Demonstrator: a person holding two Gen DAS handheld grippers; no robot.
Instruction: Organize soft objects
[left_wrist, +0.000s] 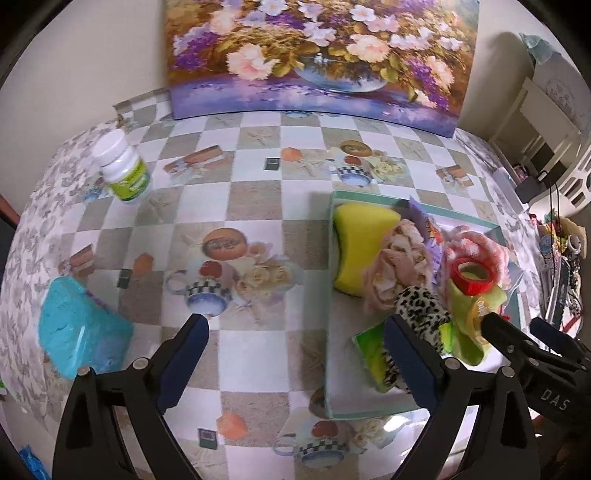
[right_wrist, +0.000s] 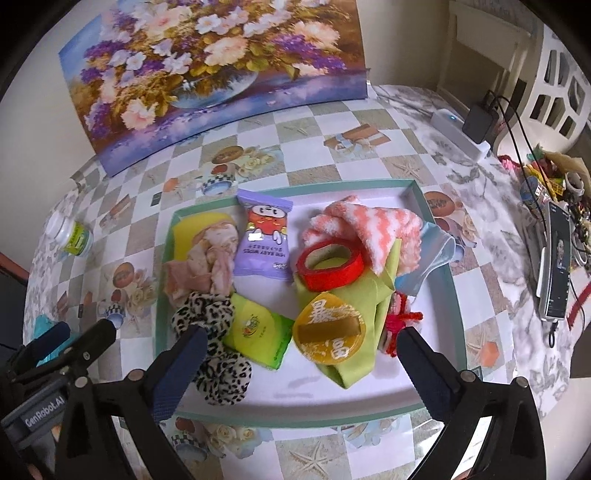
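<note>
Now, far left, a blue cloth (left_wrist: 79, 332) is being left outside the tray (right_wrist: 430, 206), well apart from it beside the white bottle (left_wrist: 123, 168). Next, the left gripper (left_wrist: 295, 354) is being held spread wide over bare tablecloth (left_wrist: 255, 206), pinching nothing. Further right, the right gripper (right_wrist: 301, 350) is being held equally spread above the crowded tray, straddling the leopard scrunchie (right_wrist: 212, 332) and yellow disc (right_wrist: 330, 332). A snag on neighbouring items is being risked, judging by the crowding. "MINI BABY WIPES" is being shown on the purple packet (right_wrist: 264, 236).
</note>
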